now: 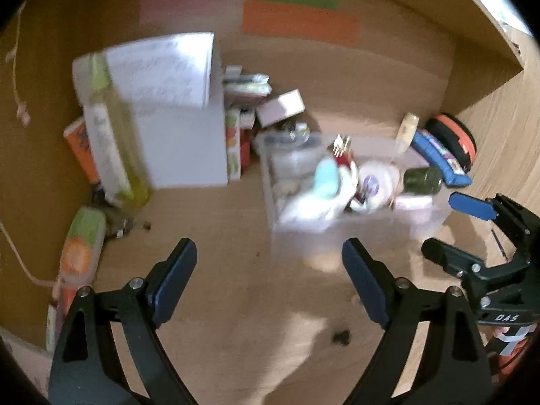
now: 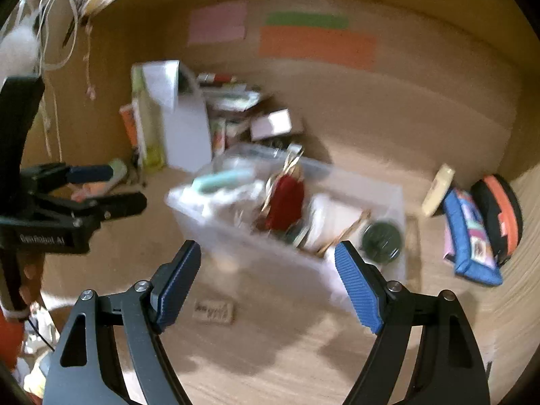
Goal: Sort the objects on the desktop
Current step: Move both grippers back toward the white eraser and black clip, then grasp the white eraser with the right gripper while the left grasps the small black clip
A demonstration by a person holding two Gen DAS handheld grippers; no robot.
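Observation:
A clear plastic bin (image 1: 354, 233) (image 2: 256, 246) sits on the wooden desk, holding a red item (image 2: 287, 202), a teal item (image 1: 325, 177), a dark green jar (image 1: 422, 180) (image 2: 383, 239) and white pieces. My left gripper (image 1: 270, 280) is open and empty, in front of the bin's left corner. My right gripper (image 2: 268, 283) is open and empty, just in front of the bin. The right gripper also shows at the right of the left wrist view (image 1: 452, 226), and the left gripper shows at the left of the right wrist view (image 2: 111, 189). Both views are blurred.
A white box (image 1: 182, 128) with a yellow-green bottle (image 1: 111, 141) stands at back left, beside stacked small boxes (image 1: 280, 106). A blue pouch (image 2: 469, 243), an orange-black case (image 2: 499, 216) and a cream tube (image 2: 437, 190) lie at the right. A small tag (image 2: 214, 312) lies on the desk.

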